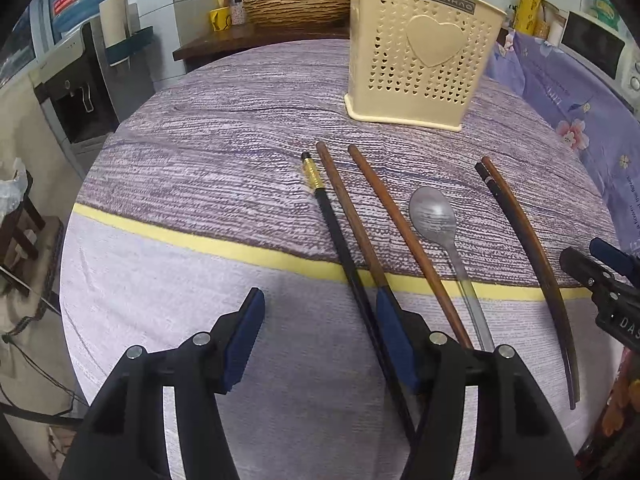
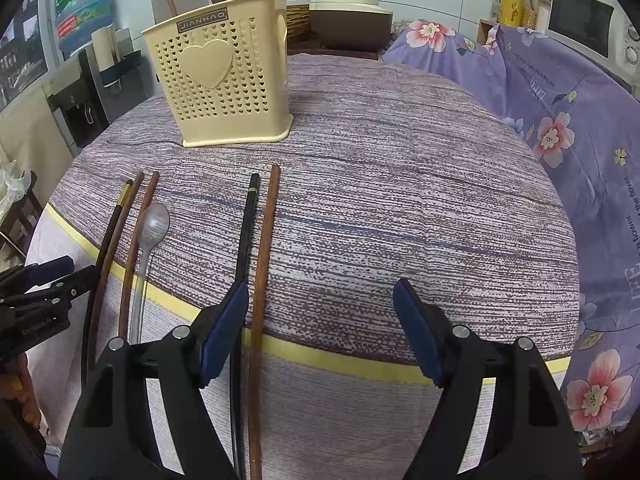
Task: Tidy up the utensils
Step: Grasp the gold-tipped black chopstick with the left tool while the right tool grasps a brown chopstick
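Chopsticks and a metal spoon (image 1: 432,212) lie loose on our striped purple cloth (image 1: 224,184), below the cream perforated utensil holder (image 1: 420,52) standing upper centre. Our left view shows the left gripper (image 1: 320,336) partly open over bare cloth, gripping nothing, its right pad beside the black gold-tipped chopstick (image 1: 332,228). Only our right view shows the right gripper (image 2: 320,328) spread wide and empty, with a brown chopstick (image 2: 264,256) running between its fingers, plus a rice cooker (image 2: 348,16) behind.
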